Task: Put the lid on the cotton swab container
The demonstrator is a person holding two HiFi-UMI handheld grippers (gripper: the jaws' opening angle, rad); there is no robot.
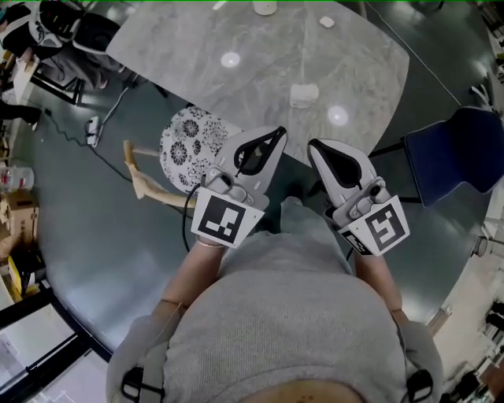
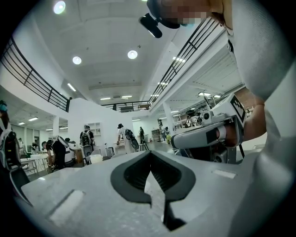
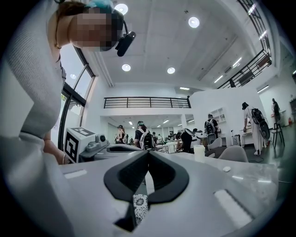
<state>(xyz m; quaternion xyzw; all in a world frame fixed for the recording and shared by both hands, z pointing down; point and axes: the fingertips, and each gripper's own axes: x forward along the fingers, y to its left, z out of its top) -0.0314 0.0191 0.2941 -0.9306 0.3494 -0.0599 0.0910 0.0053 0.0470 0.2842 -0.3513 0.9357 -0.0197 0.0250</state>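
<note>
1. Both tongs are pressed together, tip to tip, with nothing pinched.
2. Head view: the left gripper [image 1: 277, 135] and right gripper [image 1: 315, 149] sit side by side at frame centre. Their tips point up-frame toward the table [image 1: 260, 79]. Their marker cubes are just above the person's grey sweater [image 1: 291, 315].
3. Left gripper view: the jaws meet at the tip. Only grey marble shows through the slot behind them. The other gripper lies level at the right of that frame.
4. Right gripper view: same state, jaws closed. A floral pattern shows through the lower slot. The other gripper and its marker cube are at the left of that frame.
5. The cotton swab container [image 1: 303, 95] is white and stands on the marble top, upper centre of the head view. It is up-frame of both gripper tips and well apart from them.
6. A small white piece [image 1: 326, 22] lies near the top edge, further up-frame and apart from the container. It is too small to tell whether it is the lid. Another white object [image 1: 265, 6] is cut off by the top edge.
7. Right gripper view: a white tub [image 3: 199, 153] and a small white disc [image 3: 226, 169] sit on the tabletop right of the jaws. I cannot tell which head-view items they match.
8. A floral stool [image 1: 189, 138] stands at the table's lower-left edge, left of the left gripper. A blue chair [image 1: 461, 149] is at the right edge.
9. Several people with backpacks [image 3: 143, 136] stand far back in the hall.
</note>
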